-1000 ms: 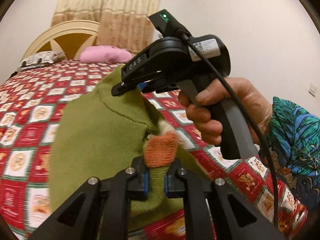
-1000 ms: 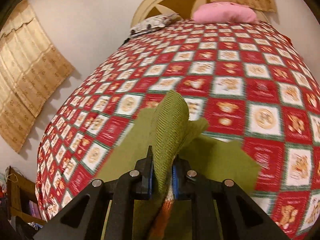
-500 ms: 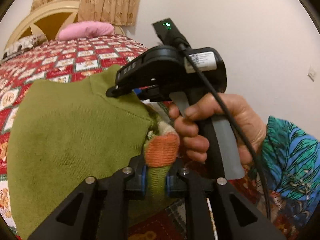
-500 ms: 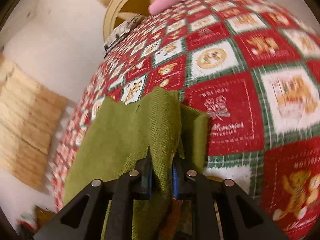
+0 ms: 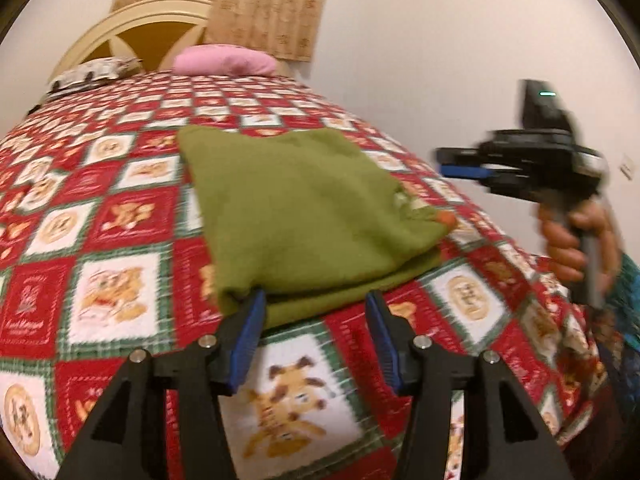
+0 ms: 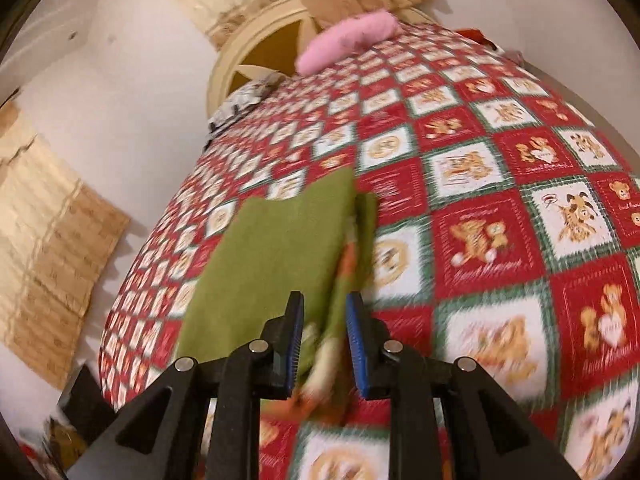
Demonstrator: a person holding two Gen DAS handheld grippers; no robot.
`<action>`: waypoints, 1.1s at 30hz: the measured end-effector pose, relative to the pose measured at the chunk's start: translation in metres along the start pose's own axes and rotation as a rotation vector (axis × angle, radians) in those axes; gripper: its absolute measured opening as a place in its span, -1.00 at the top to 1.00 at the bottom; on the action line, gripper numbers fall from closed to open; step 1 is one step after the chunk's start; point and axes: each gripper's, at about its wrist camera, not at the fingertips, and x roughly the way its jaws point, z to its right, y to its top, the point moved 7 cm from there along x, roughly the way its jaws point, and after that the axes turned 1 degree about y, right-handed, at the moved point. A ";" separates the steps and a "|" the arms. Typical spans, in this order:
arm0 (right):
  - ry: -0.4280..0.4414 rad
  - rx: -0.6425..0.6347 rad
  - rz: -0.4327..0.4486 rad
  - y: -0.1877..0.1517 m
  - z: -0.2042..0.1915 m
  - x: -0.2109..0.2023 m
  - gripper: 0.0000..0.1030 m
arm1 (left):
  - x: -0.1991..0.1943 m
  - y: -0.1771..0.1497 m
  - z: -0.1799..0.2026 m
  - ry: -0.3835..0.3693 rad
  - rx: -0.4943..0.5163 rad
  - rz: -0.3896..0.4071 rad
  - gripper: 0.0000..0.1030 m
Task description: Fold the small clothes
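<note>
White walls [image 5: 420, 40] — beige curtains [image 5: 264, 4] — bed [image 5: 120, 208]

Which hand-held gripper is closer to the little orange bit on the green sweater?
Right. The right hand-held gripper has just been opening, and the orange patch lies between its fingers. The left hand-held gripper, also just opened, sits at the green sweater's other near corner.
</note>
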 end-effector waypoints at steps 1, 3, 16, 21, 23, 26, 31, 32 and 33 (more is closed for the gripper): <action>0.008 -0.024 -0.005 -0.007 -0.011 -0.003 0.56 | 0.001 0.000 -0.001 0.013 -0.006 -0.001 -0.06; -0.006 -0.052 -0.013 -0.018 -0.019 -0.003 0.55 | 0.012 0.006 -0.010 0.037 -0.014 -0.004 -0.06; -0.176 -0.117 -0.048 -0.059 -0.017 0.023 0.45 | 0.035 0.021 -0.047 0.234 -0.065 -0.051 -0.23; -0.248 -0.171 -0.054 -0.074 -0.015 0.040 0.57 | 0.039 0.006 -0.051 0.232 -0.074 -0.080 -0.64; -0.263 -0.175 -0.073 -0.073 -0.018 0.041 0.63 | 0.041 0.011 -0.060 0.195 -0.125 -0.074 -0.42; -0.183 -0.124 -0.077 -0.070 -0.029 0.035 0.68 | 0.041 0.022 -0.068 0.118 -0.189 -0.073 0.34; -0.096 -0.058 -0.101 -0.081 -0.030 0.037 0.68 | 0.031 0.025 -0.068 0.097 -0.206 -0.049 0.56; -0.108 -0.056 -0.110 -0.085 -0.025 0.041 0.68 | 0.033 0.018 -0.068 0.092 -0.207 -0.070 0.56; -0.088 -0.040 -0.111 -0.089 -0.019 0.043 0.69 | 0.034 0.010 -0.068 0.095 -0.202 -0.088 0.55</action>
